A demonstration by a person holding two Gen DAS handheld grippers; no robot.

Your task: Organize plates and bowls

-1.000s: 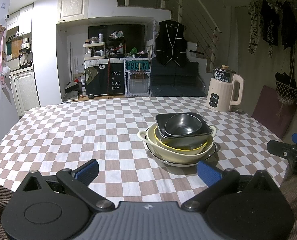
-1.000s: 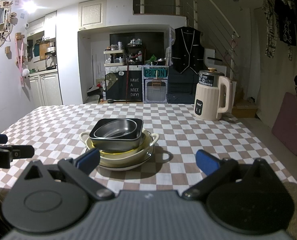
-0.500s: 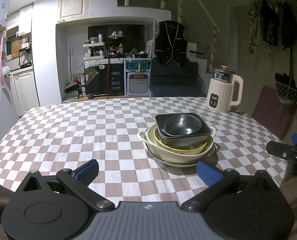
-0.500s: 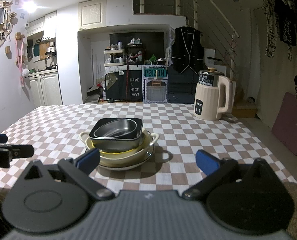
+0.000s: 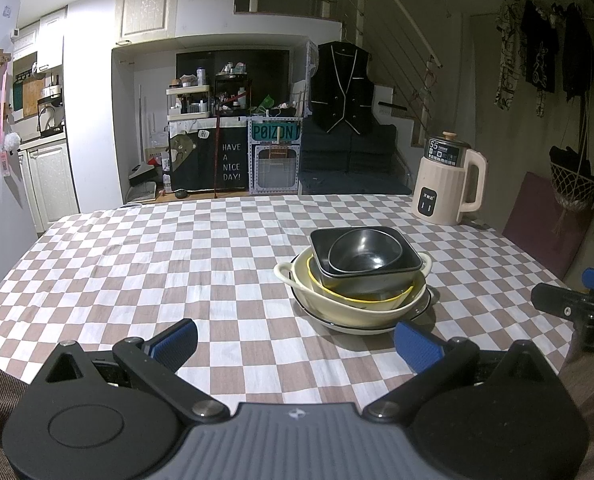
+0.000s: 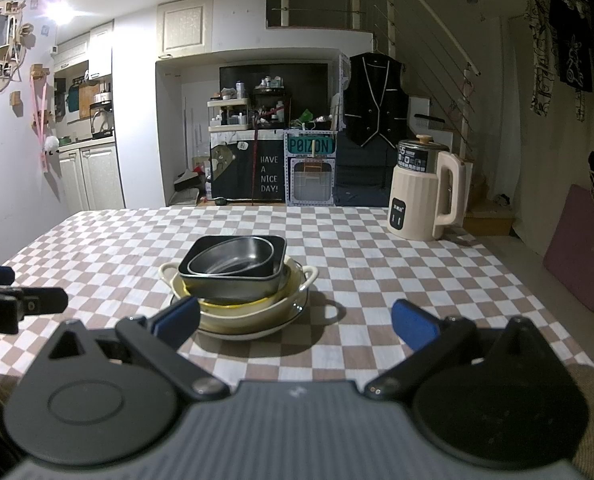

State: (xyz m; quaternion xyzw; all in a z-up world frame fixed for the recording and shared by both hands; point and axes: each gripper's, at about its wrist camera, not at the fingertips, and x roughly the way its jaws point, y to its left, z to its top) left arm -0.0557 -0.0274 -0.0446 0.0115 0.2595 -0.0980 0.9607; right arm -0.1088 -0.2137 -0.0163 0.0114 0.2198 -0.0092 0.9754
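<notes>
Hovering wide open and empty near the surface's (image 5: 137, 264) edge, either hand-held gripper, left (image 5: 295, 338) or right (image 6: 295, 318), could topple the nested stack (image 5: 357, 276), since the small dark bowl (image 5: 365, 250) seemingly sits tilted atop it.

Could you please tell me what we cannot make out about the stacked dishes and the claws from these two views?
- Yellow-rimmed bowl: both views, only its rim shows; the square black dish sits in it.
- Bottom plate: both views, mostly covered by the cream bowl.
- Right claw: left view, cut off by the right edge.
- Left claw: right view, cut off by the left edge.
- Kettle label: too small to read.
</notes>
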